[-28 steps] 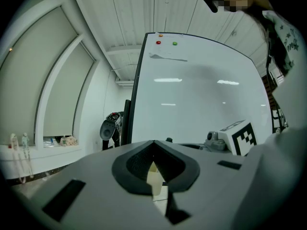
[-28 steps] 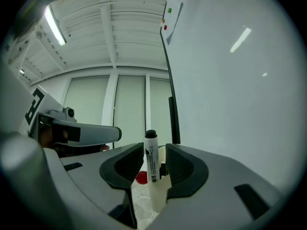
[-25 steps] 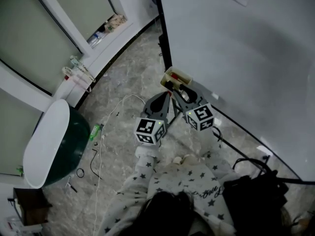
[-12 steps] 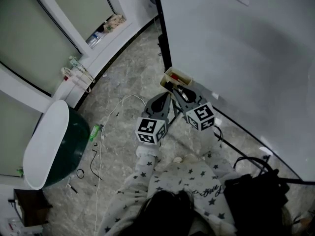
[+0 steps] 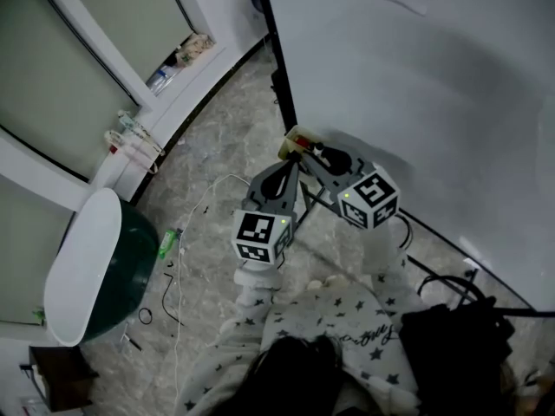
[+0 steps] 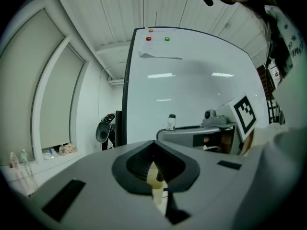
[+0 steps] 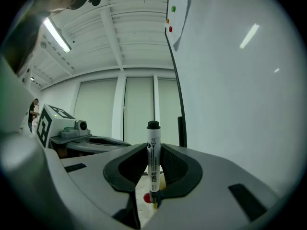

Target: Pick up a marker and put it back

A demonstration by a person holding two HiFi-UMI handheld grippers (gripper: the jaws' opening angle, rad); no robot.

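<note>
A white marker (image 7: pixel 153 153) with a black cap stands upright between the pads of my right gripper (image 7: pixel 153 176), which is shut on it. From the left gripper view the same marker (image 6: pixel 171 121) sticks up above the right gripper. In the head view the right gripper (image 5: pixel 317 156) is beside the whiteboard's lower left corner, just over a small yellowish marker holder (image 5: pixel 293 140). My left gripper (image 5: pixel 286 172) hangs close beside it on the left, its jaws together around nothing (image 6: pixel 156 176).
The whiteboard (image 5: pixel 416 76) fills the right side. A green tub with a white lid (image 5: pixel 91 263) stands on the marble floor at the left. Cables (image 5: pixel 186 232) and a green bottle (image 5: pixel 167 239) lie on the floor. A black bag (image 5: pixel 451 328) sits at the lower right.
The right gripper has lifted a little and drawn back to the right from the holder. The left gripper stays close beside it.
</note>
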